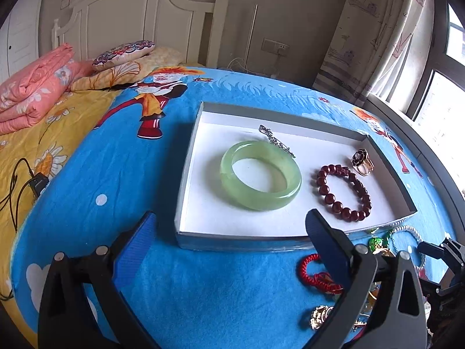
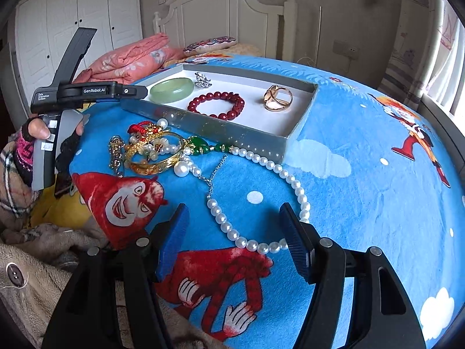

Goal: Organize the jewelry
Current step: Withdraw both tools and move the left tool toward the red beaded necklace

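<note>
A shallow white tray (image 1: 200, 203) (image 2: 305, 107) lies on the blue blanket. In it are a green jade bangle (image 1: 260, 184) (image 2: 171, 85), a dark red bead bracelet (image 1: 343, 192) (image 2: 216, 106), a gold ring (image 1: 361, 161) (image 2: 277, 97) and a silver brooch (image 1: 276, 139) (image 2: 202, 80). In front of the tray lies a pile: pearl necklace (image 2: 290, 180), gold bangle (image 2: 157, 157), green pendant (image 2: 199, 145), red cord (image 1: 316, 276). My left gripper (image 1: 229, 235) is open and empty before the tray. My right gripper (image 2: 234, 226) is open, over the pearl necklace's near loop.
The bed has a folded pink quilt (image 1: 32, 87) and pillows (image 1: 122, 53) at the headboard. A black cable (image 1: 20, 180) lies at left. A window and curtain (image 1: 386, 37) are at right. The person's gloved hand holds the left gripper's handle (image 2: 49, 145).
</note>
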`<state>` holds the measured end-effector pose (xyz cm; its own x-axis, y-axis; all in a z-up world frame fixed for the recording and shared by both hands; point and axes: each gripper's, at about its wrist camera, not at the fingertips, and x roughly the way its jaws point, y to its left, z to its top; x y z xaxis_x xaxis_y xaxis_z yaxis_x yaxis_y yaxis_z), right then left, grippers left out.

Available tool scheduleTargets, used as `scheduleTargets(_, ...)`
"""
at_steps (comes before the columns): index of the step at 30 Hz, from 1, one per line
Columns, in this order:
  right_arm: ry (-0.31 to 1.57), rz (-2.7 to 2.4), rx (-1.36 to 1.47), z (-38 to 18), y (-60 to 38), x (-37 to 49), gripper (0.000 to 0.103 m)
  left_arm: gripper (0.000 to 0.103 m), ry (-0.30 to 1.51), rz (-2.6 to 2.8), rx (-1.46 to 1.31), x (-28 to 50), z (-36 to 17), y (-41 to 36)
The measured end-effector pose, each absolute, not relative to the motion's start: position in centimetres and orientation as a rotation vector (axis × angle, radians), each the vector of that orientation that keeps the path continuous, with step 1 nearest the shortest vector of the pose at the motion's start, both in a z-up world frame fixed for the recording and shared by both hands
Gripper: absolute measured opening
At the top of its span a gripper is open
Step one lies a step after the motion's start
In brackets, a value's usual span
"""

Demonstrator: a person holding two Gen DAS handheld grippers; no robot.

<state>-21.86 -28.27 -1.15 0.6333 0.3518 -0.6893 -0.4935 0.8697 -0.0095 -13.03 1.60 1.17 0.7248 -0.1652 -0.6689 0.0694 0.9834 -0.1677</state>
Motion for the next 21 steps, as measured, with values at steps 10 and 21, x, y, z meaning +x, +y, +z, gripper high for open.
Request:
scheduleTargets(10, 0.727, 0.493, -0.22, -1.1, -28.0, -21.8, 0.063, 0.1, 0.705, -0.206, -0.103, -14.3, 1.8, 0.9)
scheduleTargets(21, 0.723, 0.491, -0.207, -1.0, -27.9, -21.8, 0.063, 0.087, 0.621, -0.341, 0.172, -19.8, 2.7, -4.1)
